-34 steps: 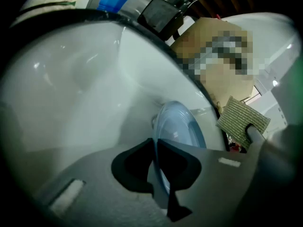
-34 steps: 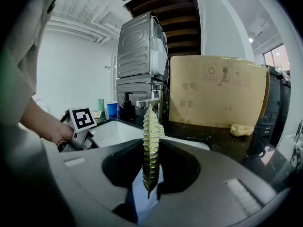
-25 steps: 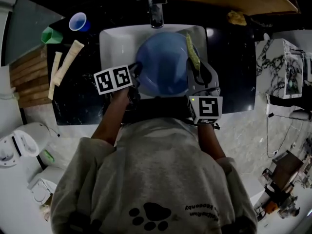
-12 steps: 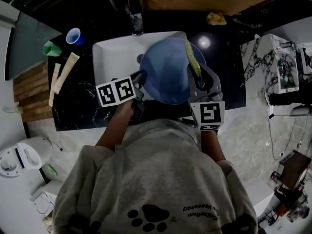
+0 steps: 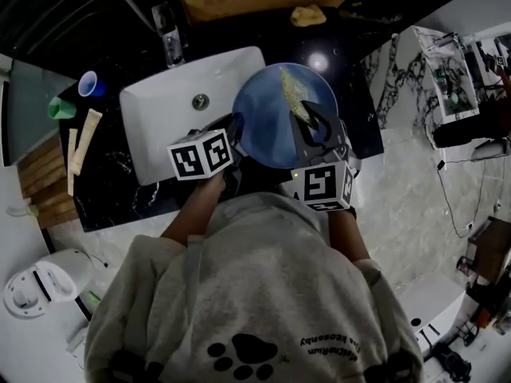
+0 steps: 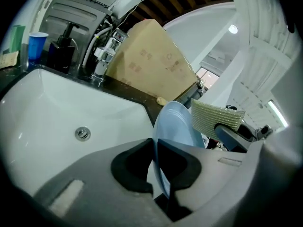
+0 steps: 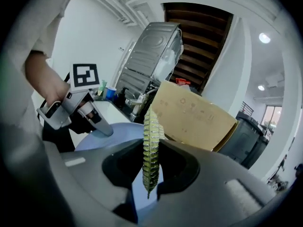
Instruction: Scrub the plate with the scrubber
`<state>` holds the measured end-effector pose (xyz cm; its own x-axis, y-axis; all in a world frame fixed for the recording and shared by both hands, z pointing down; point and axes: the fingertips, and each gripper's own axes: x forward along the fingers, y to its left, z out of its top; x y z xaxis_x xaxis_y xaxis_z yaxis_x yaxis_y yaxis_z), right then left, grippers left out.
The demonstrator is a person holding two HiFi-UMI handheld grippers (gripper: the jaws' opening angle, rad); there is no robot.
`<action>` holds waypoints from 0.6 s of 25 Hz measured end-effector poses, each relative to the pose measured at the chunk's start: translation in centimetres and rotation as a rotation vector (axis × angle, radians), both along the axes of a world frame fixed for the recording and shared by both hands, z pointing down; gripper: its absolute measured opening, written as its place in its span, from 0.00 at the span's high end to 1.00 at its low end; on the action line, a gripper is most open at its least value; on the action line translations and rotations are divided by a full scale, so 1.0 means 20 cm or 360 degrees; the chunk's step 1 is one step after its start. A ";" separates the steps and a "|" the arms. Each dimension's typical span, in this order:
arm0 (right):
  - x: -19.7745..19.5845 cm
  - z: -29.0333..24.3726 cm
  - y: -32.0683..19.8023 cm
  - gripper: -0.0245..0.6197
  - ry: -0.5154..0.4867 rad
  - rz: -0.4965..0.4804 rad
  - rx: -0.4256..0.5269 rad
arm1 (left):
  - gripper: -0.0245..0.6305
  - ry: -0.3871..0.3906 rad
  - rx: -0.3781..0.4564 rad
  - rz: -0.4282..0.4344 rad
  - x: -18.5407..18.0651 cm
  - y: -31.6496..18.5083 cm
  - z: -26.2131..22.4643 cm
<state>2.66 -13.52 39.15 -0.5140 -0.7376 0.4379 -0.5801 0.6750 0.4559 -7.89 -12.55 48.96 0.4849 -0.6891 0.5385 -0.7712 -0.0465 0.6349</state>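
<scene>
Scrubbing step is in hand, I'd judge, but not over the white rectangular ceramic sink (image 5: 156,114): that sits off to the outer side of the left gripper (image 5: 233,128), w/ the work going on past its right edge, above the dark counter.

The round pale-blue plate (image 5: 267,130) is where it all happens. Its near-left rim is pinched between the left gripper's jaws, closed on the thin edge, & the rest reaches ahead & across to the right gripper (image 5: 306,112). Face looks tipped up toward the person.

The right gripper's jaws are clamped on the flat yellow-green mesh scrubber (image 7: 150,150), held edge-on. The pad sticks out ahead of the tips & lies over the plate's far-right part. Can't tell if it really presses.

Next move, as I see it: lay the pad flatter on the face & sweep it across toward the left gripper, w/ that one holding firm. A rim-only grip is slim, so too hard a push could pivot the plate.

The plate itself: plain, shallow, smooth, faint ring inside the rim, no dirt I can make out.
</scene>
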 end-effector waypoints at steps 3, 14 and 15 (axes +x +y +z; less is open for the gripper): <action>0.01 0.10 0.00 0.85 0.0250 -0.0071 0.0028 | 0.93 -0.0019 -0.0001 0.0031 0.08 -0.01 0.01; -0.07 0.43 0.02 0.85 0.0720 -0.0411 -0.0089 | 0.93 -0.0025 0.0009 0.0014 0.17 -0.03 0.05; -0.08 0.45 0.04 0.85 0.0725 -0.0452 -0.0110 | 0.93 -0.0020 0.0013 0.0005 0.17 -0.03 0.05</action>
